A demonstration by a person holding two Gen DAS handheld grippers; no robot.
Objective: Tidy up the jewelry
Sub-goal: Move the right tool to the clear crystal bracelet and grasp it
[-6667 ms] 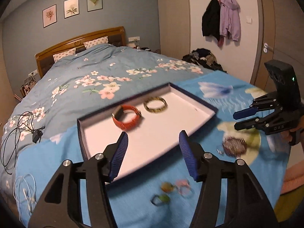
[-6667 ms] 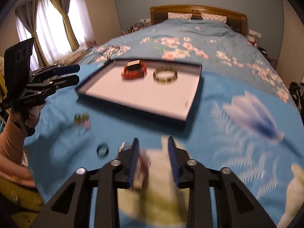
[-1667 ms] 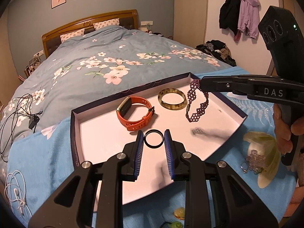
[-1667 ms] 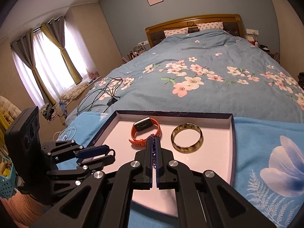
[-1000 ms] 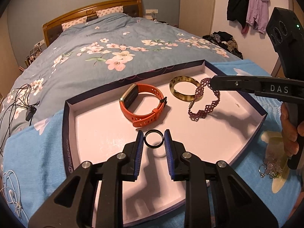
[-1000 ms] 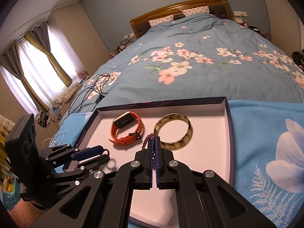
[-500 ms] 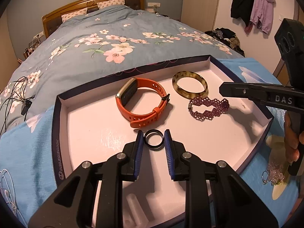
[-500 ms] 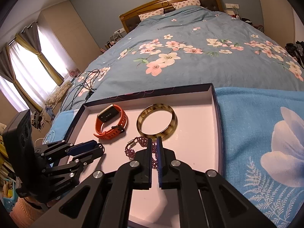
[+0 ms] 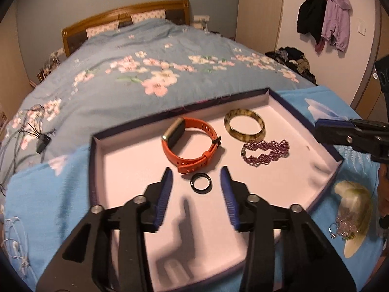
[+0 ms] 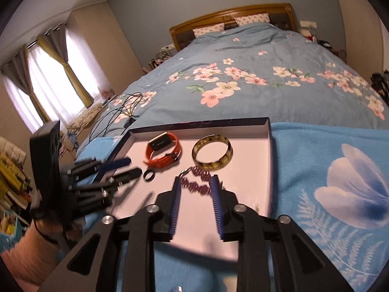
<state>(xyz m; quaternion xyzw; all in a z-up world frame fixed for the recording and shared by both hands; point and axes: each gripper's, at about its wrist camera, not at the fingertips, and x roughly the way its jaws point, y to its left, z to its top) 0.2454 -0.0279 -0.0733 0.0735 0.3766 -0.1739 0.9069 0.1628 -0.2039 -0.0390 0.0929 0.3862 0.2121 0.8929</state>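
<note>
A shallow white tray (image 9: 116,160) (image 10: 257,146) with a dark rim lies on the bed. On it rest an orange watch band (image 9: 192,143) (image 10: 163,152), a mottled bangle (image 9: 244,127) (image 10: 212,155), a purple beaded bracelet (image 9: 266,152) (image 10: 197,182) and a black ring (image 9: 201,183) (image 10: 148,175). My left gripper (image 9: 197,189) (image 10: 121,168) is opening, the ring lying free on the tray between its blue pads. My right gripper (image 10: 194,194) (image 9: 323,125) is opening too, just behind the beaded bracelet, touching nothing.
Loose beaded jewelry (image 9: 345,223) lies on the blue flowered blanket (image 10: 340,170) right of the tray. Cables (image 9: 26,131) trail over the floral bedspread at the left. Coats (image 9: 323,17) hang by the door. A person's sleeve (image 10: 29,250) shows behind the left gripper.
Both grippers have let go: the left jaws spread and the black ring now lies on the tray; the right jaws spread and drew back from the beaded bracelet, which lies flat.
</note>
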